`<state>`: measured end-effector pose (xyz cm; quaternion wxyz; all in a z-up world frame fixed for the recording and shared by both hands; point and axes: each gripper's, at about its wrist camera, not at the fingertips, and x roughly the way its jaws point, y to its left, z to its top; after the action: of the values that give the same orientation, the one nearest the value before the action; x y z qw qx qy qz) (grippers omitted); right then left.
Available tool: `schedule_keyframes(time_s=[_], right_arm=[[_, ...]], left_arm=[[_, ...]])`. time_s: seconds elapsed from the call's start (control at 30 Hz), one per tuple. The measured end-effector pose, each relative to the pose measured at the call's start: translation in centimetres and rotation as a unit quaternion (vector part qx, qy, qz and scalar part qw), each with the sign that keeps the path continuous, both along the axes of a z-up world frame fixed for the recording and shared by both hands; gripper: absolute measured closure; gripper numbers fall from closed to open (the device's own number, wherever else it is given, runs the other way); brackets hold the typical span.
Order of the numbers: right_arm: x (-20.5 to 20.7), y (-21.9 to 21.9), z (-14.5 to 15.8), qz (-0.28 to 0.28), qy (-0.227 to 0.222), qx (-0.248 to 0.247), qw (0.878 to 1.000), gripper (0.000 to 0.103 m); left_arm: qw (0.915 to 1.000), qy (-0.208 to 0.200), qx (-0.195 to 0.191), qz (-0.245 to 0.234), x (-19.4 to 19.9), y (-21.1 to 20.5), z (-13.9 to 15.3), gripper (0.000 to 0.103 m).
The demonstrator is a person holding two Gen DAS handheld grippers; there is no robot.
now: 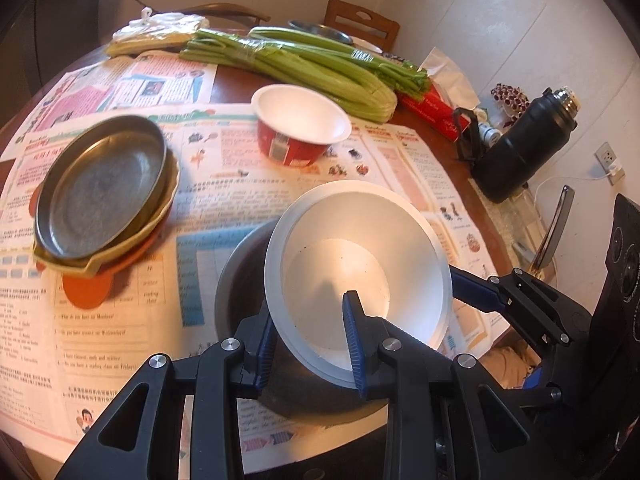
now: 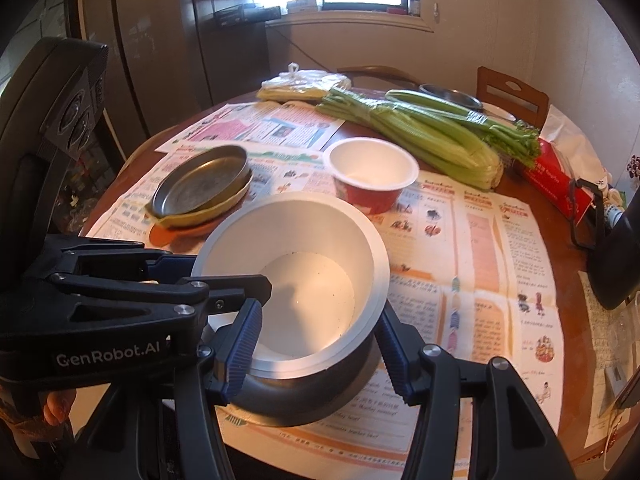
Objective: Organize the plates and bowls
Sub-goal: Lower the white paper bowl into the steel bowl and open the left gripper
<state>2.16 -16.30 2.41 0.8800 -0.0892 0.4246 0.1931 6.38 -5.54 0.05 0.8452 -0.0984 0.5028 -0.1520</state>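
My left gripper (image 1: 310, 308) is shut on the near rim of a white foam bowl (image 1: 340, 272), one pad inside and one outside. The bowl tilts toward me, and its lower part sits in a grey metal bowl (image 1: 240, 288) on the newspaper. My right gripper (image 2: 320, 312) clamps the same white bowl (image 2: 304, 292) across the outer edge of its rim, above the metal bowl (image 2: 304, 396). A red bowl (image 1: 300, 128) with a white inside stands farther back. To the left, a metal plate (image 1: 104, 196) lies on a yellow dish and an orange plate.
Celery bunches (image 1: 304, 64) and a bagged packet (image 1: 160, 32) lie along the far side of the round table. A black flask (image 1: 520, 148) and a red tissue box (image 1: 436, 112) stand at the right. Another metal bowl (image 1: 320, 30) sits at the back by a wooden chair (image 1: 362, 26). Newspaper (image 1: 100, 340) covers the tabletop.
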Motion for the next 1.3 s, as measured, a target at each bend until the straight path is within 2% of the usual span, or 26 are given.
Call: schedule_keyframes(time_s=[0.5,0.7,1.1,1.23,1.3], right_arm=[[-0.3,0.5,-2.3,-0.002,0.030,-0.003,1.000,0.046],[-0.1,0.6,-2.4,-0.006,0.025,-0.017,1.000,0.045],[0.1,0.1,-2.1,-0.015,0.019,-0.014,1.000,0.045],[0.1,-0.2,-1.9,-0.017,0.016,-0.010,1.000,0.045],[0.1,-0.4,-1.6,-0.019,0.013,-0.007,1.000,0.045]], left_arm=[[0.9998,0.012,0.015,-0.002,-0.6,0.2,-1.6,0.072],[0.9998,0.015,0.016,0.001,-0.5,0.5,-1.9,0.072],[0.9998,0.010,0.016,0.006,-0.4,0.7,-1.7,0.071],[0.9998,0.003,0.018,0.007,-0.5,0.8,-1.3,0.070],[0.9998,-0.003,0.019,0.008,-0.6,0.9,-0.9,0.066]])
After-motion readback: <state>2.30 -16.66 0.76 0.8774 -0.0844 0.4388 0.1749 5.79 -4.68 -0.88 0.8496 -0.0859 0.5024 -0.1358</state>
